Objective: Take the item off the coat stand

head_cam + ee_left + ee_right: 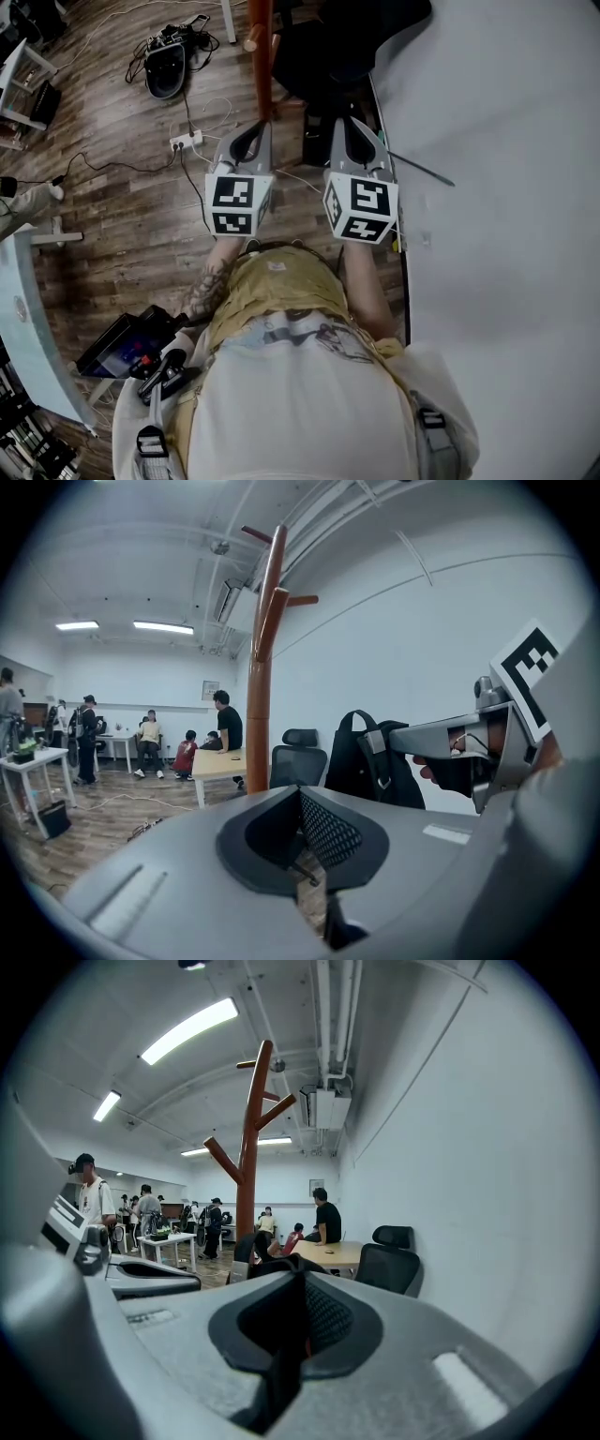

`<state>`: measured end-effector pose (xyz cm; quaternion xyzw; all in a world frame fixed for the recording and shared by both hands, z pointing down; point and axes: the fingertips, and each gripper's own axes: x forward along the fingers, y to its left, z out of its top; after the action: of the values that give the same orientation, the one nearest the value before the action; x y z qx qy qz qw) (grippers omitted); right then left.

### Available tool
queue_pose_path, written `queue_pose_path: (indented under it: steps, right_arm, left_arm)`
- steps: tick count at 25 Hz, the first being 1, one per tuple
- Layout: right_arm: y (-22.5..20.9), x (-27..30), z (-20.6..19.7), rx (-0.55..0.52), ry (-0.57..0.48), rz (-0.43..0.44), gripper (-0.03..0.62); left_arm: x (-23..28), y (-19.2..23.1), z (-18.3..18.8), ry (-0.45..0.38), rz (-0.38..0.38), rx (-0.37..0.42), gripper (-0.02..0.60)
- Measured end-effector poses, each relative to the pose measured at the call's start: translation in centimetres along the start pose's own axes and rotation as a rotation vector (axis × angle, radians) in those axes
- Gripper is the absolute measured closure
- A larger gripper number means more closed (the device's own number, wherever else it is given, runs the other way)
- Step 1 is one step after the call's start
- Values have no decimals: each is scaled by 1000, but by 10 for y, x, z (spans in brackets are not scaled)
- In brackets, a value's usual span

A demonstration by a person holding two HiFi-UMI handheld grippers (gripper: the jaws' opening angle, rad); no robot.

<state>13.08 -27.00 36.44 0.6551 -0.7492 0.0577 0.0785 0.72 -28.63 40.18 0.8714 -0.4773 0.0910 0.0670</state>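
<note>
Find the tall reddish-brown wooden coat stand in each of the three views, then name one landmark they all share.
Head view: the reddish-brown wooden coat stand is at top centre, its pole seen from above.
Left gripper view: left of centre, rising to the ceiling.
Right gripper view: left of centre, with branches forking upward.
Shared landmark: the white wall, on the stand's right in every view.

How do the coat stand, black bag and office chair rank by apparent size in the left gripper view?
1. coat stand, tallest by far.
2. black bag.
3. office chair.
The bag may be nearer, so bag versus chair is unsure.
</note>
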Motion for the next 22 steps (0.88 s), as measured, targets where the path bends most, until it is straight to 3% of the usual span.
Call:
queue_pose_path:
  steps: [9, 22]
  right_arm:
    - [18, -2, 24, 5, -66, 34, 589]
    - [19, -5, 23, 31, -70, 49, 589]
  left_arm:
    - [-12, -7, 51, -103, -1, 18, 584]
    - [-13, -12, 57, -115, -2, 29, 584]
